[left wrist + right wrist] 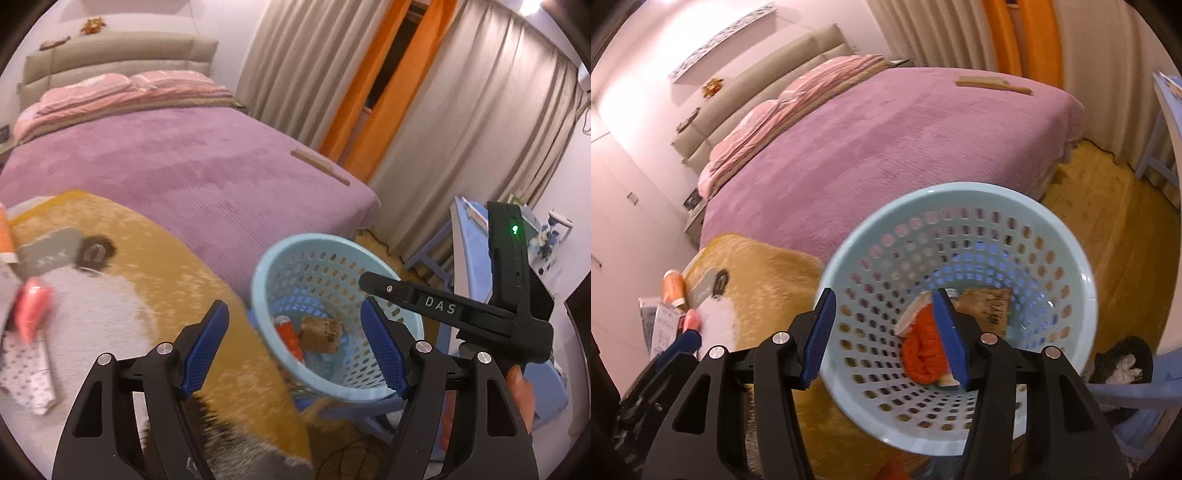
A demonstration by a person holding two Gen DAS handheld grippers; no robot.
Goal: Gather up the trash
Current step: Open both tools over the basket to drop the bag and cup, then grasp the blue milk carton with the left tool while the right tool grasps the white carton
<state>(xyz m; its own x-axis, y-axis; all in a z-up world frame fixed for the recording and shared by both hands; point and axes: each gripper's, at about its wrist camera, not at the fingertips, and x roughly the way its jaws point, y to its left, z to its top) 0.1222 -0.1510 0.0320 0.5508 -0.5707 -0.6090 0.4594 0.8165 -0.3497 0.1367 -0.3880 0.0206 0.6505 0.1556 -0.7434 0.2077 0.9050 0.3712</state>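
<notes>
A light blue perforated basket (pixel 334 325) (pixel 964 317) stands on the floor by the bed's foot. Inside lie a crushed red can (pixel 290 336) (pixel 923 350) and a brown paper wrapper (pixel 321 332) (pixel 988 304). My left gripper (pixel 295 350) is open and empty, just left of and above the basket. My right gripper (pixel 884 336) is open and empty, over the basket's mouth; its body shows in the left wrist view (pixel 461 306). On the yellow rug (pixel 147 277) to the left lie a pink piece (pixel 33 306), an orange bottle (pixel 674 290) and papers (pixel 27 373).
A bed with a purple cover (pixel 166 155) fills the back, with a wooden comb (pixel 319 166) near its far corner. A blue stool and chair (pixel 476 258) stand at the right, beside curtains. A dark bag (pixel 1123 362) lies on the wooden floor (pixel 1108 206) right of the basket.
</notes>
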